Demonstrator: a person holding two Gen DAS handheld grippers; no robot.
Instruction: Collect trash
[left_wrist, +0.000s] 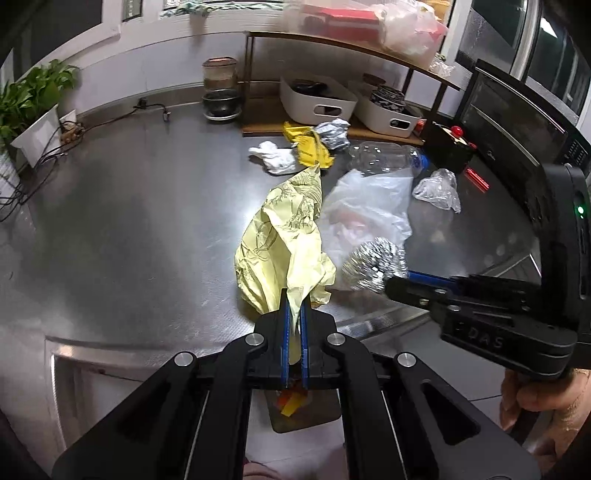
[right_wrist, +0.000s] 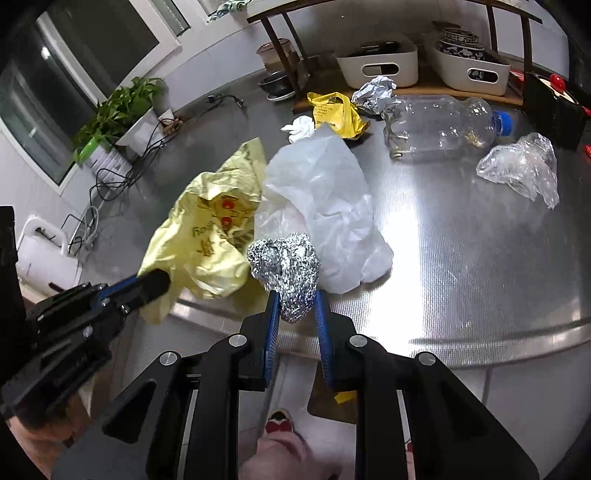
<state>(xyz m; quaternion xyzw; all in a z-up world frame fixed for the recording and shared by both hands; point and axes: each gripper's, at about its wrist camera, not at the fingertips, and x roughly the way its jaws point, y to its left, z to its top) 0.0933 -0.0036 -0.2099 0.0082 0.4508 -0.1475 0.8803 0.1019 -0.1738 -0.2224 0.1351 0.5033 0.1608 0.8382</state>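
Note:
My left gripper (left_wrist: 294, 301) is shut on a pale yellow plastic bag (left_wrist: 280, 236) at the steel counter's front edge; the bag also shows in the right wrist view (right_wrist: 207, 229). My right gripper (right_wrist: 295, 301) is shut on a crumpled foil ball (right_wrist: 286, 269), held just right of the yellow bag; the foil also shows in the left wrist view (left_wrist: 373, 267). A white plastic bag (right_wrist: 325, 206) lies behind the foil. Farther back lie a clear bottle (right_wrist: 439, 125), clear wrap (right_wrist: 521, 166), a yellow wrapper (right_wrist: 332, 114), a second foil wad (right_wrist: 373, 94) and white tissue (right_wrist: 299, 127).
A wooden shelf rack (left_wrist: 332, 129) with two white bins (left_wrist: 317, 98) stands at the back. A black microwave (left_wrist: 517, 122) is at the right, a potted plant (left_wrist: 33, 99) and cables at the left. A bin with scraps (left_wrist: 299, 410) sits on the floor below the counter edge.

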